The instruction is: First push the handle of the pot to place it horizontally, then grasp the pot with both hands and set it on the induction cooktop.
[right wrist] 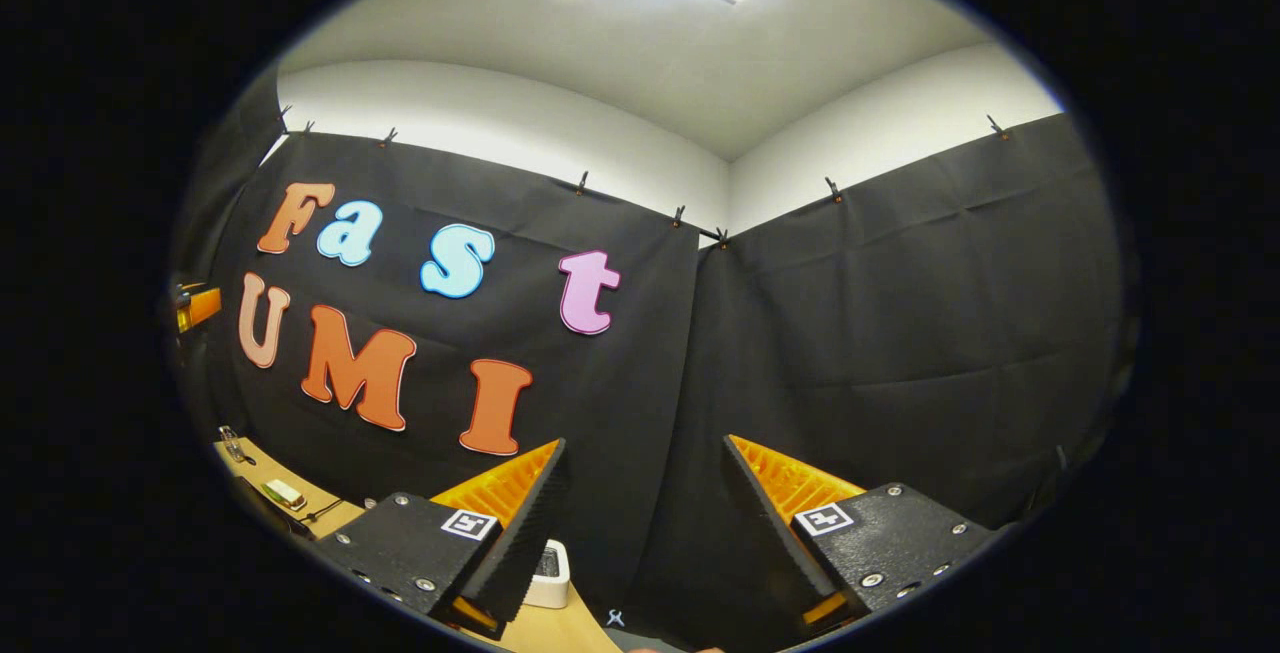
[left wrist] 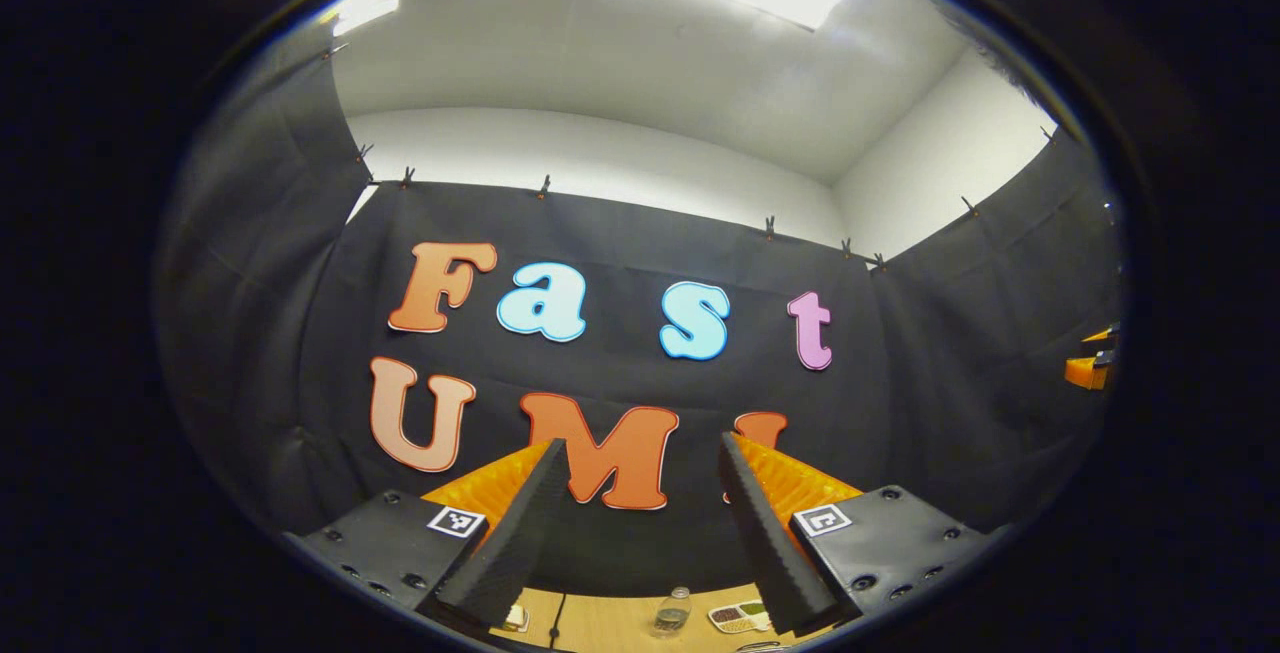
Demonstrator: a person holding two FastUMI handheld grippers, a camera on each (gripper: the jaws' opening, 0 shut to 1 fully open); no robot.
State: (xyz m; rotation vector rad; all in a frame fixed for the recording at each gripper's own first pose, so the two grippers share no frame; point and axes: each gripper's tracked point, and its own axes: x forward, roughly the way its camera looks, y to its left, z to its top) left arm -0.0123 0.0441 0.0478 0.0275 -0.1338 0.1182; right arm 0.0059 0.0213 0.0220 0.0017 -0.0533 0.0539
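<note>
Black cloth walls (left wrist: 620, 233) close the booth under a white ceiling (left wrist: 640, 53), and both cameras tilt up, so just a strip of the wooden table (left wrist: 600, 623) shows at the bottom of each view. Over that strip the left gripper (left wrist: 640, 513) holds its fingers wide with nothing between them, above a small bottle (left wrist: 672, 613) and a tray (left wrist: 738, 617). With its fingers just as wide and bare, the right gripper (right wrist: 645, 523) points at the wall corner, a small white box (right wrist: 549, 573) by its left finger; I cannot tell where the pot is.

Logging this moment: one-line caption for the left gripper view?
Left gripper open and raised toward the booth wall, a bottle on the table below.
</note>
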